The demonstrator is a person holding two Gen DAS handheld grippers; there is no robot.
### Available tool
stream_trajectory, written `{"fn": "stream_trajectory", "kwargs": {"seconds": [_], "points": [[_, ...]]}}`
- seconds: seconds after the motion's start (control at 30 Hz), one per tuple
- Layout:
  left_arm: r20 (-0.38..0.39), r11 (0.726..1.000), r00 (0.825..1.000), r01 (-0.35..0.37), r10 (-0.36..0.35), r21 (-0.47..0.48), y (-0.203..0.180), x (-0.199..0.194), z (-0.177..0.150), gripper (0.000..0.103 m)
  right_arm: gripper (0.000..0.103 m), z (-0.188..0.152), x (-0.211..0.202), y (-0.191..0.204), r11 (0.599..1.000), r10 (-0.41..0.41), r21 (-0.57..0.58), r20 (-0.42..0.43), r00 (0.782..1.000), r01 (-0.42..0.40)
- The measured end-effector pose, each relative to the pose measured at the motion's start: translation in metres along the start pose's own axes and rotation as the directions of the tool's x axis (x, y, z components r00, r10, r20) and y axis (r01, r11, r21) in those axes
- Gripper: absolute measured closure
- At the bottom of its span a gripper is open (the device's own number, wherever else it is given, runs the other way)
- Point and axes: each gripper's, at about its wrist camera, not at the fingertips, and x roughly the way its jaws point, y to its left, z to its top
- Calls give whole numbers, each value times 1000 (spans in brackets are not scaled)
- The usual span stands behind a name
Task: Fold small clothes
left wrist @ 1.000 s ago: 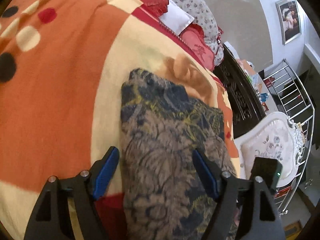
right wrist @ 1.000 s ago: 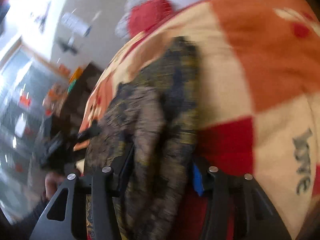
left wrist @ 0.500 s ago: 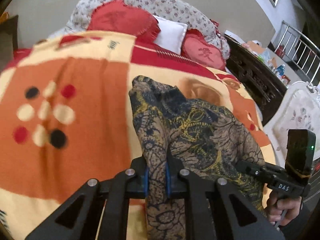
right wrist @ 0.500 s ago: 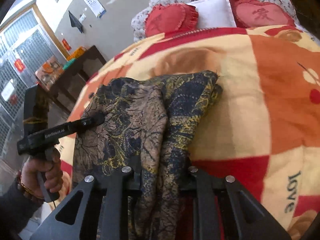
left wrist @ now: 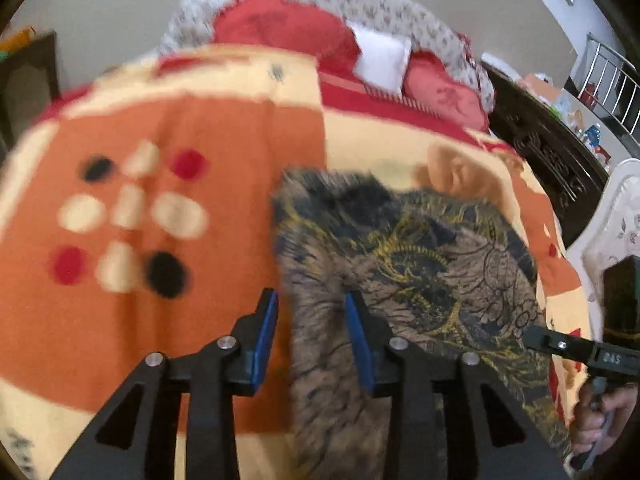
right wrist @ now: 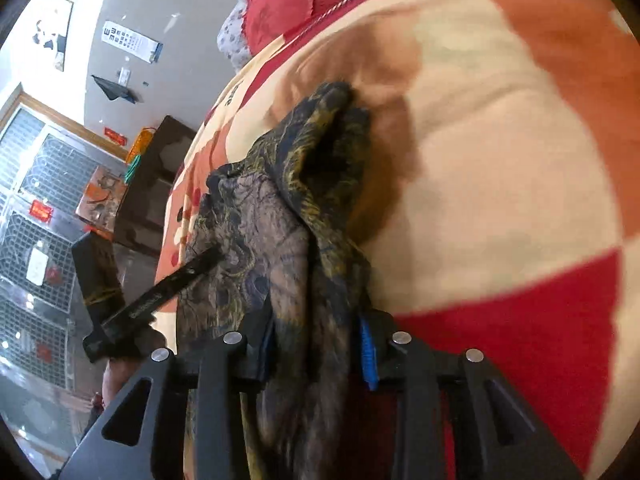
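Note:
A dark patterned garment, brown, navy and yellow, lies bunched on the orange, cream and red blanket. My left gripper is open, its blue pads apart around the garment's near left edge. The garment shows in the right wrist view too, one fold lifted. My right gripper has its jaws partly apart with the thick fold of cloth between them. The left gripper also shows in the right wrist view, lying on the garment's left side. The right gripper's body shows in the left wrist view, at the garment's right edge.
Red heart pillows and a white pillow lie at the bed's head. A dark carved cabinet, a white chair and a metal rail stand right of the bed. A dark cabinet stands to its left.
My left gripper was shut on the garment's edge half a second ago and has opened. My right gripper's jaws have widened a little, and the view has tilted closer to the bed.

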Motion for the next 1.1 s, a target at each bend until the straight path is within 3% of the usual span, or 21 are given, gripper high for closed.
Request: {"fn": "stream_trajectory", "kwargs": {"seconds": [0.1, 0.17, 0.23, 0.3, 0.33, 0.37, 0.4, 0.43, 0.47, 0.53, 0.6, 0.7, 0.8, 0.83, 0.93, 1.1], "points": [[113, 1000, 994, 8, -9, 9, -2, -47, -11, 36, 69, -14, -34, 30, 980, -107, -161, 80, 991, 119], [164, 997, 984, 65, -73, 51, -17, -71, -31, 33, 69, -27, -55, 63, 949, -120, -272, 153, 981, 158], [137, 990, 981, 127, -134, 62, -30, -72, -40, 34, 72, -47, -61, 105, 892, -99, -422, 172, 980, 164], [71, 984, 983, 165, -169, 61, -40, -63, -54, 39, 88, -63, -47, 130, 836, -126, -520, 132, 983, 176], [37, 990, 990, 130, -132, 60, -43, -59, -61, 45, 92, -74, -38, 134, 800, -193, -555, 118, 974, 226], [-7, 993, 995, 103, -103, 56, -44, -52, -70, 69, 94, -84, -28, 129, 772, -273, -567, 116, 955, 289], [-57, 996, 996, 75, -73, 37, -39, -44, -85, 85, 96, -92, -20, 115, 772, -329, -545, 98, 939, 327], [-50, 997, 997, 68, -66, 29, -35, -45, -95, 88, 96, -101, -18, 97, 799, -341, -504, 70, 937, 328], [-26, 997, 997, 68, -67, 40, -33, -48, -104, 89, 97, -112, -24, 79, 834, -288, -467, 90, 953, 296], [13, 996, 999, 49, -50, 71, -36, -53, -114, 90, 98, -121, -33, 64, 855, -238, -448, 112, 965, 263], [-11, 998, 999, 30, -30, 48, -39, -55, -108, 89, 98, -117, -33, 61, 877, -219, -417, 93, 971, 238], [-24, 997, 997, 74, -74, -12, -37, -64, -81, 85, 98, -101, -44, 70, 895, -231, -383, 43, 972, 230], [34, 998, 998, 56, -55, -35, -33, -63, -45, 71, 98, -69, -53, 99, 875, -244, -391, 152, 958, 285], [38, 998, 999, 27, -25, -50, -33, -54, -22, 70, 98, -57, -51, 105, 872, -252, -382, 183, 950, 305], [8, 992, 1000, -24, 25, -123, -29, -20, 22, 70, 98, -17, -30, 121, 858, -309, -351, 232, 922, 376], [-15, 981, 996, -89, 87, -170, -32, 29, 53, 70, 98, 30, 35, 128, 834, -433, -293, 176, 884, 467]]}}
